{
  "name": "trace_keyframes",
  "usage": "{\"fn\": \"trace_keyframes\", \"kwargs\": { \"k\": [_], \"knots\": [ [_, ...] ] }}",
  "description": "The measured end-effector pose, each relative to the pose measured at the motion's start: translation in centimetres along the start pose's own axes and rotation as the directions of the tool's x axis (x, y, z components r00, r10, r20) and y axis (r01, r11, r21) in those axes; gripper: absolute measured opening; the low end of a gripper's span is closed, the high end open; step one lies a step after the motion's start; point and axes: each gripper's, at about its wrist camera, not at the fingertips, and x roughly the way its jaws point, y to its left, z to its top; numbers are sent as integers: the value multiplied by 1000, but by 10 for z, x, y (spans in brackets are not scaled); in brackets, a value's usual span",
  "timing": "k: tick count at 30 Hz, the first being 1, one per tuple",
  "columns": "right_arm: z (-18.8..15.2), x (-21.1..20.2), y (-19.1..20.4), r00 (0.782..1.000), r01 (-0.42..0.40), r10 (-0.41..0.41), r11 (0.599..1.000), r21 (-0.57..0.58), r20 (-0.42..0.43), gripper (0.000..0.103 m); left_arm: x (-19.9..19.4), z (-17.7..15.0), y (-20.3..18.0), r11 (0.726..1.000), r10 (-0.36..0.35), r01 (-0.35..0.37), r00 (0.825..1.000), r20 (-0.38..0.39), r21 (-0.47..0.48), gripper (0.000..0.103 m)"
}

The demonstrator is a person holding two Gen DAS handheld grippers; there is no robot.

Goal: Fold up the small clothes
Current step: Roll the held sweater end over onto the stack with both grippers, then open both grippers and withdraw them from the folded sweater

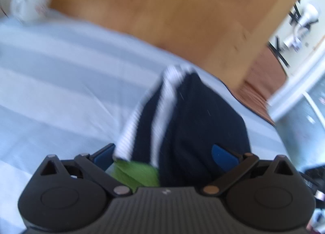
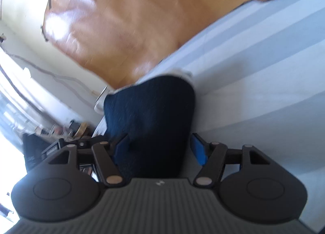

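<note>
In the left wrist view, the left gripper (image 1: 164,153) fills the bottom of the frame, its blue-padded fingers (image 1: 223,157) spread wide. Between them lies a dark navy garment (image 1: 195,120) with white ribbed trim and a bright green patch at its near end, low in the frame. The picture is blurred, and whether the pads touch the cloth cannot be told. The garment stretches from the bottom centre up toward the middle, resting on a pale blue and white striped sheet (image 1: 61,83) that covers the left and centre. A wooden headboard (image 1: 172,10) crosses the top. A white teapot (image 1: 30,2) sits at the upper left.

In the right wrist view, the right gripper (image 2: 160,148) also stands wide apart, blue fingers (image 2: 200,150) on either side of the same navy garment (image 2: 150,112), which fills the centre. The striped sheet (image 2: 264,92) runs down the right side, the headboard (image 2: 132,21) lies across the top, and blurred clutter (image 2: 61,132) sits at the left.
</note>
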Motion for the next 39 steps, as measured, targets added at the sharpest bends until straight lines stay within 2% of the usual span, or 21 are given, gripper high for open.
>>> {"fn": "trace_keyframes", "kwargs": {
  "k": [2,4,5,6,7,10,14,17,19,22,24,25,27,29,32,35,39],
  "knots": [
    [4,14,3,999,-21,20,1000,-17,-34,73,7,-7,0,1000,-16,16,1000,-14,23,102],
    [8,27,11,999,-18,15,998,-58,-52,69,7,-11,-2,999,-42,42,999,-9,34,100],
    [10,32,14,998,-9,4,997,-73,-59,66,8,-12,-4,999,-43,43,999,-3,32,97],
    [11,35,18,999,-2,-3,996,-91,-52,58,10,-12,-6,999,-46,46,999,-2,26,82],
    [14,36,23,999,1,-5,994,-113,-35,52,12,-11,-6,998,-61,61,998,-5,-3,73],
    [32,32,39,999,14,-3,974,-224,51,47,16,9,-17,998,-59,59,998,18,-28,60],
    [76,22,45,981,26,39,944,-328,190,46,26,52,-59,998,-37,29,991,132,62,58],
    [118,29,30,969,31,49,947,-319,241,47,47,87,-87,992,-27,2,978,206,123,59],
    [138,42,10,968,50,27,953,-300,249,47,74,107,-95,992,-7,-20,978,208,128,59],
    [150,72,-23,973,117,-59,960,-255,222,47,127,123,-92,991,67,-84,986,154,107,59],
    [148,95,-41,970,196,-151,947,-253,189,50,162,124,-85,985,139,-147,986,95,90,60],
    [145,100,-46,962,236,-188,938,-255,196,53,171,121,-81,983,151,-160,983,106,84,68],
    [149,98,-48,968,213,-172,948,-237,183,57,172,115,-79,984,137,-152,980,145,98,70],
    [143,98,-46,961,238,-188,935,-264,202,62,169,111,-81,981,149,-166,976,159,98,71],
    [140,88,-44,952,259,-202,932,-253,230,66,154,102,-87,974,182,-203,966,186,98,70],
    [134,70,-36,932,299,-231,925,-234,278,66,130,84,-100,951,231,-272,940,250,144,68],
    [105,45,-29,922,319,-254,926,-203,291,67,96,49,-106,922,255,-325,919,301,211,68]
  ]
}}
